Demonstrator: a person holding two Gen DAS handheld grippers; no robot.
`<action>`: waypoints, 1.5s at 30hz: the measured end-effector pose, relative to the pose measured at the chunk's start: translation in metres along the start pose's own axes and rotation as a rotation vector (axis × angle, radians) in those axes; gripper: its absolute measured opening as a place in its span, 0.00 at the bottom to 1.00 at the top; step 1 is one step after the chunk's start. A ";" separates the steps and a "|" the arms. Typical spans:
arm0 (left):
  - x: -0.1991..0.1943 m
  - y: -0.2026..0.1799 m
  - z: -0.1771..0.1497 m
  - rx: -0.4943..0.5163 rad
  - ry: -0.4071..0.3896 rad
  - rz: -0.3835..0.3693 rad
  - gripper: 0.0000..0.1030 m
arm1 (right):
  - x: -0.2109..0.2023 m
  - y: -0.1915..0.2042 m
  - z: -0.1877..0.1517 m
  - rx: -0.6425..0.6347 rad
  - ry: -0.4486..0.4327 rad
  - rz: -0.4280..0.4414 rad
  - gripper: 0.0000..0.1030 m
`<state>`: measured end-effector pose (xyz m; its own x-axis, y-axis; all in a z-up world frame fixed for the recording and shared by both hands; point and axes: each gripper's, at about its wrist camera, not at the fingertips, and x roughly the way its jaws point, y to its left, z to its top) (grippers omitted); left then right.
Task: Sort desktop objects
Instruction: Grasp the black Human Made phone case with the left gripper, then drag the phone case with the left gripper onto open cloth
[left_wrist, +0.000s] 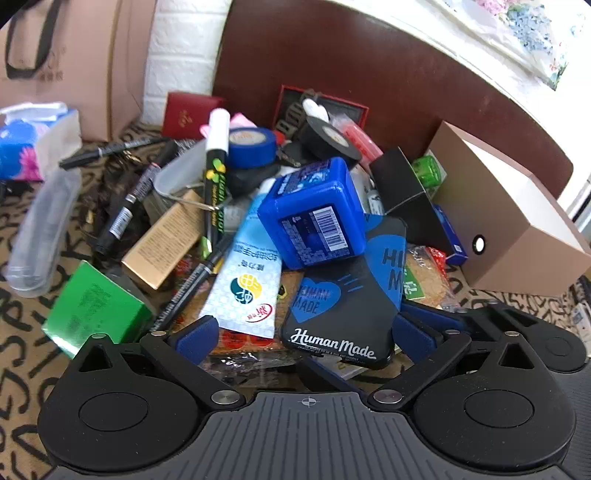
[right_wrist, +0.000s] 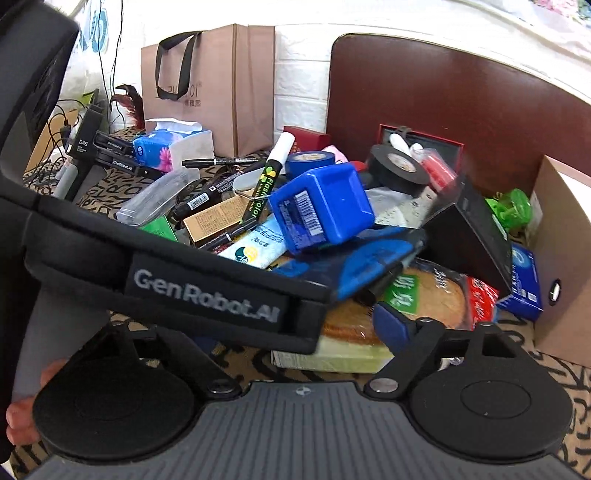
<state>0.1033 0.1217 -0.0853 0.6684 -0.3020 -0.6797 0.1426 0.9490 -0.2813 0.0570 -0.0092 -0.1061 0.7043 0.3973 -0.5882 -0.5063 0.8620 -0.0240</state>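
- At the pile's near edge, the left gripper stood spread around the case.
- The blue tub lay on the case.
- The right gripper's state could not be told.

- I see a white brick-pattern wall behind the desk.
- A dark reddish-brown rounded panel, maybe a chair back or headboard, stands along the far edge.
- The surface wears a tan cloth with black lettering.
- A pink paper shopping bag with black handles leans on the wall at the far left.
- Black cables trail at the far left corner.
- Floral fabric lies beyond the panel, brightly lit.
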 end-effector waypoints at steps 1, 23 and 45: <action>0.001 0.001 0.001 -0.004 0.005 -0.009 1.00 | 0.002 0.000 0.001 0.004 0.001 0.003 0.75; -0.001 -0.006 -0.002 -0.038 0.024 -0.092 0.88 | -0.003 -0.011 0.001 0.073 0.012 0.014 0.31; -0.016 -0.089 -0.042 0.098 0.086 -0.218 0.72 | -0.071 -0.039 -0.043 0.134 0.038 -0.062 0.31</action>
<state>0.0497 0.0381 -0.0780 0.5503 -0.5032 -0.6663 0.3498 0.8636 -0.3632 0.0049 -0.0844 -0.0979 0.7117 0.3319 -0.6191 -0.3894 0.9199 0.0455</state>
